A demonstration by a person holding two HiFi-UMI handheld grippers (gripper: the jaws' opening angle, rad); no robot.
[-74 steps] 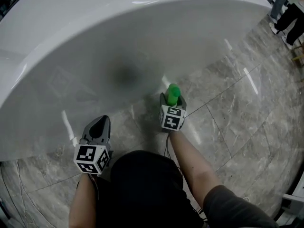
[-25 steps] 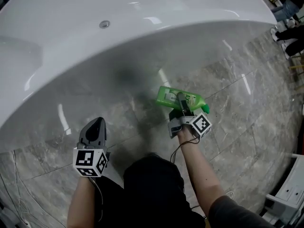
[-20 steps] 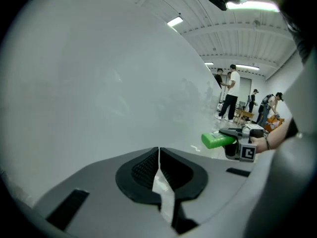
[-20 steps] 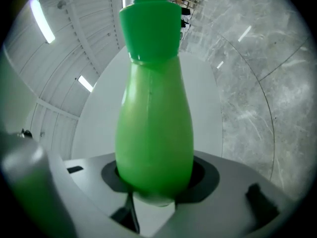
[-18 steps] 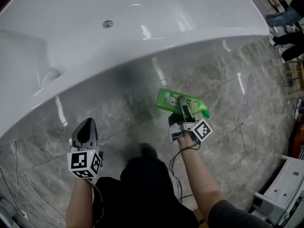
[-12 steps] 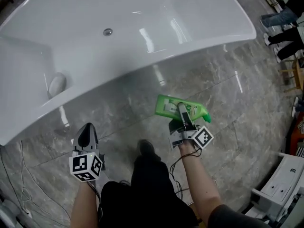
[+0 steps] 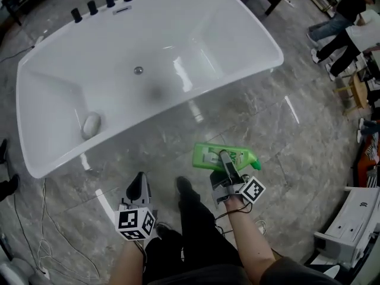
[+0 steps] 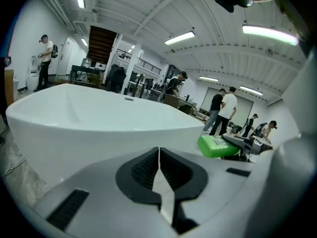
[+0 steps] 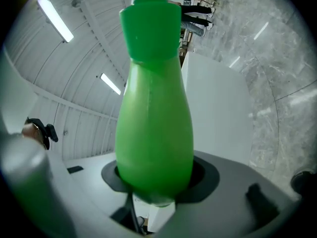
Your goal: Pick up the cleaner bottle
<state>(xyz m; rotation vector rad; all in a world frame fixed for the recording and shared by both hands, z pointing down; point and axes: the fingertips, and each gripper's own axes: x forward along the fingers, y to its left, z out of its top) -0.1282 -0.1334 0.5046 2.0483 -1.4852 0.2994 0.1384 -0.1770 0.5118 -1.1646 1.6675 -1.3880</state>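
The white bathtub (image 7: 148,58) fills the upper part of the head view, with grey marble floor (image 7: 297,135) around it. The cleaner bottle (image 7: 205,157), green and lying on its side with its cap toward the picture's right, hangs above the floor near the tub's near wall. The right gripper (image 7: 226,162) clamps it across the body, and the right gripper view shows both pads pressed on its lower part. The pick-up appears complete. To finish it well, hold the clamp force steady, carry the bottle level so that its rounded body cannot slide out of the pads, and give the tub rim clearance. The left gripper (image 7: 139,183) has its jaws together on nothing and is best held aside. Hidden or unclear are the lower jaw under the bottle in the head view, the cap tip cut off in the right gripper view, the label print, and a small pale object (image 7: 91,124) inside the tub.
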